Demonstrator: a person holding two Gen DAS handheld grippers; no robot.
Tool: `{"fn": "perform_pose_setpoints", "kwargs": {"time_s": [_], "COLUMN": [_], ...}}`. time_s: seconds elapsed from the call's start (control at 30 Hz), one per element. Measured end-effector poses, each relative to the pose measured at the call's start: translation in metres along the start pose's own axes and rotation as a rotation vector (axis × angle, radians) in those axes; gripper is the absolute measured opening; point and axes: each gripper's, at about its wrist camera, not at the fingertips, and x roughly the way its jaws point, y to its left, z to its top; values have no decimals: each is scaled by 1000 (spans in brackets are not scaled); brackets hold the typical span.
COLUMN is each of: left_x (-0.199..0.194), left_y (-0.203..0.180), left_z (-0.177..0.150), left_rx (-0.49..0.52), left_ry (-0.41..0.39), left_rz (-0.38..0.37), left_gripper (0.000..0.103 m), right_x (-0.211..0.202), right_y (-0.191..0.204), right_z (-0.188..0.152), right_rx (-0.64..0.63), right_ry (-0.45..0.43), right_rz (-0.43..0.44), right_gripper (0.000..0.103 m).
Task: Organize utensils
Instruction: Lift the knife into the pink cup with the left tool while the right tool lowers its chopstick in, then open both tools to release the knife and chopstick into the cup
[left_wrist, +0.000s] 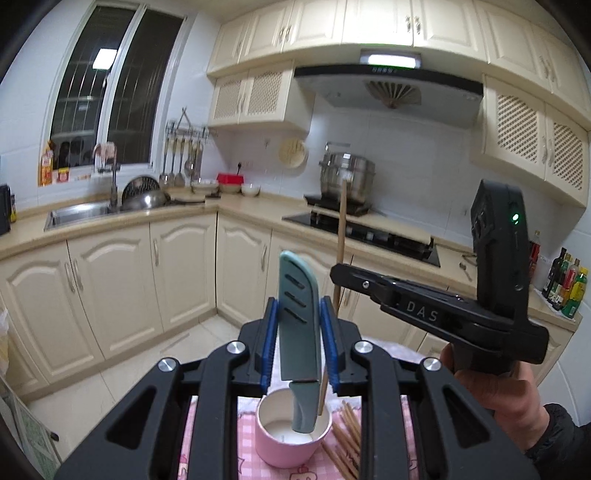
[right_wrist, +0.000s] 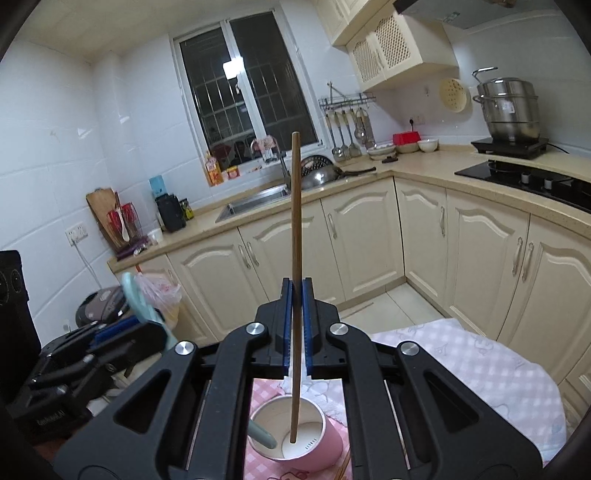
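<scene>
In the left wrist view my left gripper (left_wrist: 299, 304) is shut on a teal sheathed knife (left_wrist: 297, 295), blade up. The knife's handle (left_wrist: 304, 410) hangs down into the mouth of a pink cup (left_wrist: 284, 450). My right gripper (left_wrist: 338, 271) reaches in from the right, shut on a wooden chopstick (left_wrist: 342, 225) that stands nearly upright. In the right wrist view the right gripper (right_wrist: 296, 291) pinches that chopstick (right_wrist: 295, 206), whose lower end sits inside the pink cup (right_wrist: 317, 456) beside the knife handle (right_wrist: 263, 435). The left gripper (right_wrist: 147, 328) shows at the left.
The cup stands on a table with a pink checked cloth (right_wrist: 461, 362). Several loose chopsticks (left_wrist: 347, 432) lie right of the cup. A person's hand (left_wrist: 491, 387) holds the right gripper. Cream cabinets (left_wrist: 177, 273), a sink (left_wrist: 81, 212), a hob (left_wrist: 369, 230) and a steel pot (left_wrist: 345, 177) line the walls beyond.
</scene>
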Motion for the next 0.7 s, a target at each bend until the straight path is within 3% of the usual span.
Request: {"fn": "perform_pose_setpoints", "kwargs": {"time_s": [0.13, 0.2, 0.23, 0.27, 0.3, 0.33, 0.4, 0.47, 0.7], "left_x": [17, 19, 19, 16, 12, 7, 2, 1, -5], "left_y": [7, 8, 8, 7, 7, 6, 5, 4, 0], "left_z": [-18, -24, -24, -24, -24, -25, -23, -22, -25], "left_rx": [-11, -16, -18, -16, -13, -9, 0, 5, 2], "left_ry": [60, 72, 70, 59, 39, 15, 0, 4, 25], "left_rz": [-2, -8, -7, 4, 22, 38, 48, 76, 129], "left_gripper": [22, 27, 42, 67, 77, 88, 90, 94, 96], "right_x": [13, 12, 8, 4, -3, -9, -18, -25, -47], "right_y": [-7, -14, -18, -21, -25, -30, -39, -48, -65], "right_z": [-15, -20, -22, -22, -22, -22, -22, -20, -24], "right_rx": [16, 42, 59, 71, 82, 94, 127, 157, 197], "right_ry": [73, 96, 93, 81, 56, 46, 43, 38, 57], "right_rz": [0, -4, -12, -24, -43, -52, -68, -88, -157], "right_gripper": [7, 12, 34, 77, 85, 86, 86, 96, 97]}}
